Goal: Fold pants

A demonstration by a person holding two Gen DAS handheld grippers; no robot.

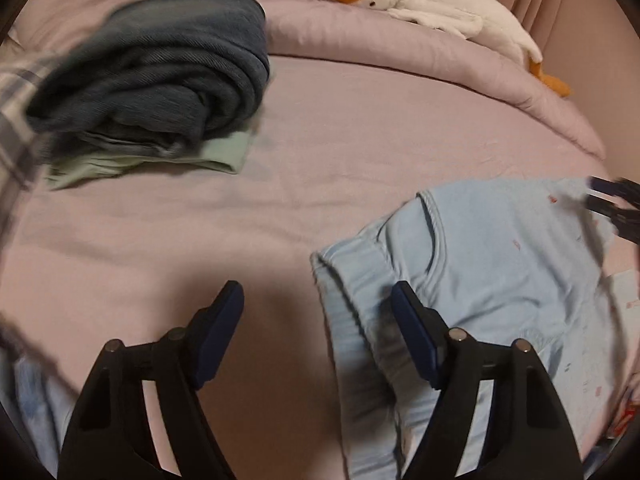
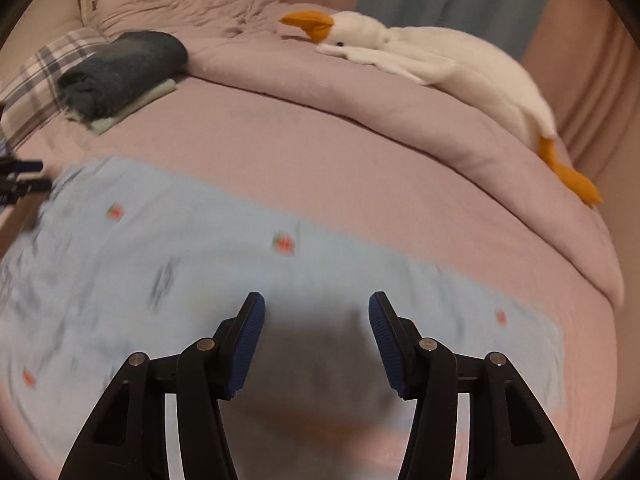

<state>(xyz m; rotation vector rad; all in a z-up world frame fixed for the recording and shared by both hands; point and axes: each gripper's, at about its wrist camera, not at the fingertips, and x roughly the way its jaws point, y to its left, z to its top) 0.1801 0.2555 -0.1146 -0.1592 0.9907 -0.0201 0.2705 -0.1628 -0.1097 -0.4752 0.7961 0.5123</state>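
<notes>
Light blue pants (image 1: 492,256) with small red prints lie spread on the pink bed; the waistband end is in the left wrist view and a long leg (image 2: 192,248) runs across the right wrist view. My left gripper (image 1: 318,300) is open and empty, its right finger over the waistband edge. My right gripper (image 2: 316,310) is open and empty, just above the leg. The right gripper also shows at the right edge of the left wrist view (image 1: 612,204). The left gripper shows at the left edge of the right wrist view (image 2: 20,180).
A pile of folded dark blue jeans (image 1: 160,68) on a pale green garment (image 1: 160,160) sits at the far left of the bed, also seen in the right wrist view (image 2: 120,68). A white plush goose (image 2: 420,60) lies on the rolled pink duvet (image 2: 400,120). A plaid pillow (image 2: 40,76) is at the left.
</notes>
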